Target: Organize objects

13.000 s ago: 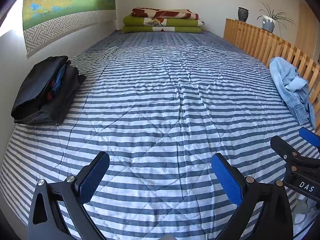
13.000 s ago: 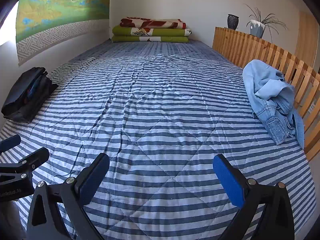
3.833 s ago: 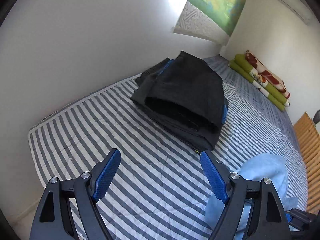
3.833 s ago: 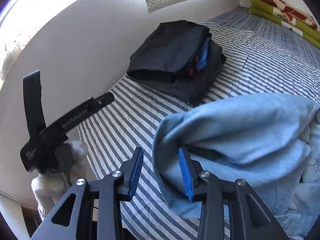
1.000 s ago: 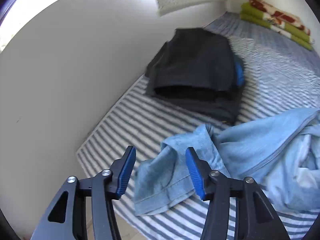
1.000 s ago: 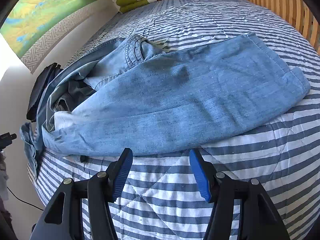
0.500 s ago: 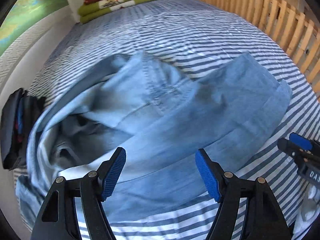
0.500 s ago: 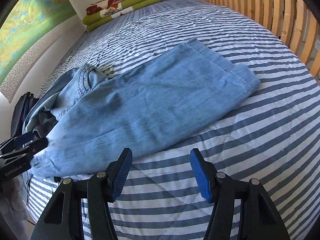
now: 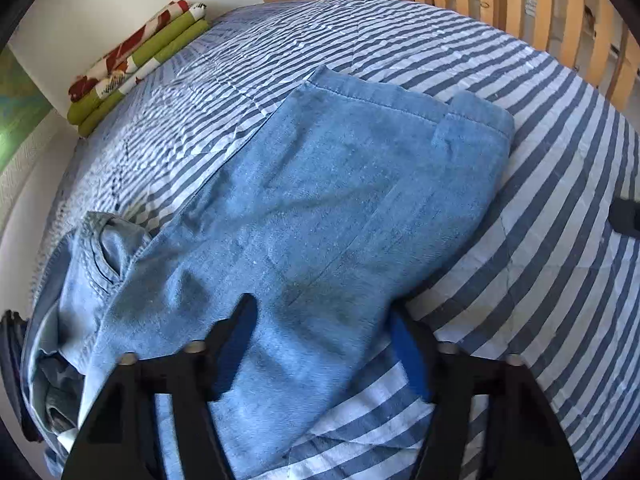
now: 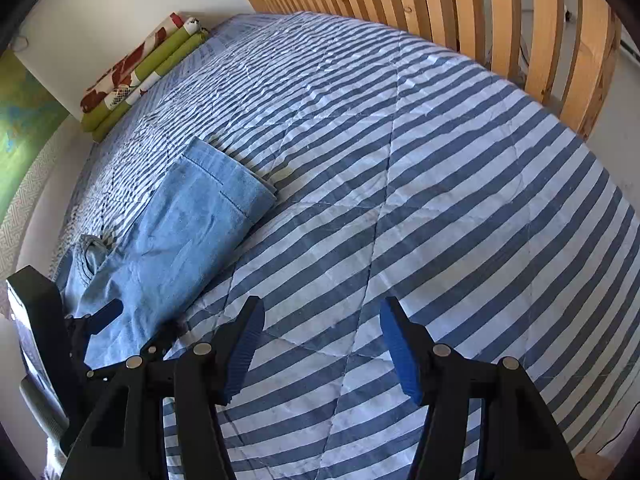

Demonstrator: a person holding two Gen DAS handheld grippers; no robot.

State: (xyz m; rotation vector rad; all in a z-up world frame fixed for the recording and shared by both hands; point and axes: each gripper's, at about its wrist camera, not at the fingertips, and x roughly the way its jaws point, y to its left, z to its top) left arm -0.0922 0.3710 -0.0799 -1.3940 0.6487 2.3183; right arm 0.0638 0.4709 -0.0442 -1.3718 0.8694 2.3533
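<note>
Jeans (image 9: 320, 208) lie spread flat on the striped bed (image 10: 460, 200), legs toward the wooden slat rail (image 10: 520, 20), waist end bunched at the bed's near-left edge. Left hand-held gripper (image 9: 324, 344) hovers over the jeans' lower edge, jaws closing, denim between them but pads not pressing it. Right hand-held gripper (image 10: 320, 344) released, over bare bedding beside the jeans. Folded blankets (image 10: 136, 76) at the far wall.

Striped bedspread (image 10: 460, 200) bare right of jeans (image 10: 180, 240); slatted rail (image 10: 520, 20) blocks far right.
</note>
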